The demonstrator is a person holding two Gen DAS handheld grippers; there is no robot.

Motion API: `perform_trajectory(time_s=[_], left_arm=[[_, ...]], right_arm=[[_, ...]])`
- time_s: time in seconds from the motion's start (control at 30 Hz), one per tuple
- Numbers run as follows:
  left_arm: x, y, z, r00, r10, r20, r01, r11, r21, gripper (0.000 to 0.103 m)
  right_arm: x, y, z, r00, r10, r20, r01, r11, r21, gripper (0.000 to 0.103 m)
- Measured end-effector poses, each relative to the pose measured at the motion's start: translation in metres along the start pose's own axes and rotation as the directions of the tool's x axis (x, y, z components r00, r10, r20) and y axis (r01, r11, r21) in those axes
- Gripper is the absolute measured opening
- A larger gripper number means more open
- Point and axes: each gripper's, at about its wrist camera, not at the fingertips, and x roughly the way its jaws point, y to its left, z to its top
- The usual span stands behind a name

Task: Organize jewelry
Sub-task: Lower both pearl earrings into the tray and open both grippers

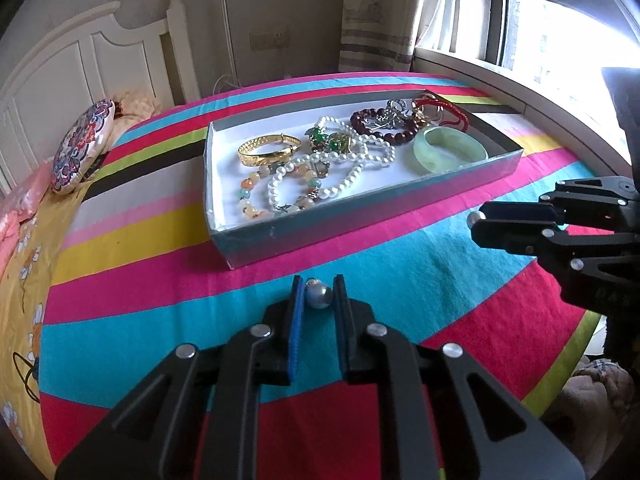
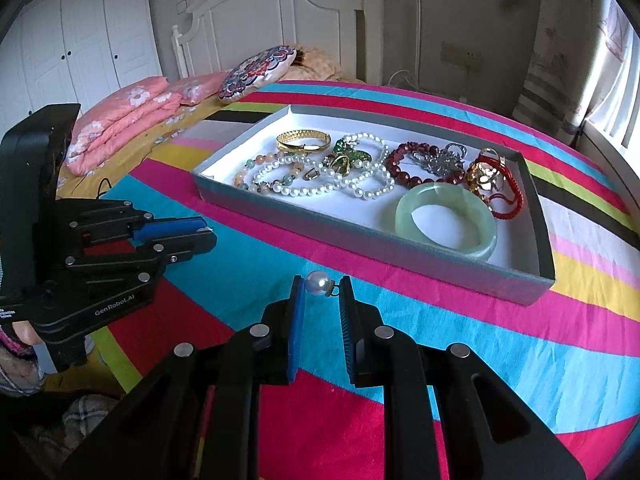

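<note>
A grey shallow box (image 1: 360, 224) (image 2: 360, 236) on the striped bedspread holds a gold bangle (image 1: 269, 149) (image 2: 303, 141), pearl strands (image 1: 344, 176) (image 2: 320, 184), dark red beads (image 1: 380, 126) (image 2: 408, 164), a red cord bracelet (image 1: 444, 114) (image 2: 508, 196) and a jade bangle (image 1: 450, 150) (image 2: 446, 220). My left gripper (image 1: 318, 294) (image 2: 206, 236) is shut on a grey pearl earring (image 1: 319, 297) just in front of the box. My right gripper (image 2: 322, 290) (image 1: 478, 220) is shut on a white pearl earring (image 2: 319, 282) (image 1: 473, 217), near the box's front wall.
The striped bedspread (image 1: 400, 280) (image 2: 480, 340) covers the bed. A round patterned cushion (image 1: 82, 146) (image 2: 256, 72) and folded pink bedding (image 2: 128, 120) lie toward the white headboard (image 1: 80, 64). A window (image 1: 560, 20) is on the right side.
</note>
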Motion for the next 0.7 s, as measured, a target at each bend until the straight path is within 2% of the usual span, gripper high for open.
perform_trajectory(time_s=[0.53, 0.7], left_arm=[[-0.016, -0.013, 0.029, 0.996, 0.029, 0.086, -0.033, 0.999, 0.038, 0.014], [-0.014, -0.014, 0.042, 0.994, 0.017, 0.107, -0.02, 0.999, 0.027, 0.014]], right_arm=[[-0.013, -0.004, 0.02, 0.996, -0.004, 0.086, 0.004, 1.0, -0.005, 0.017], [-0.014, -0.006, 0.033, 0.992, -0.008, 0.124, 0.011, 1.0, -0.021, 0.017]])
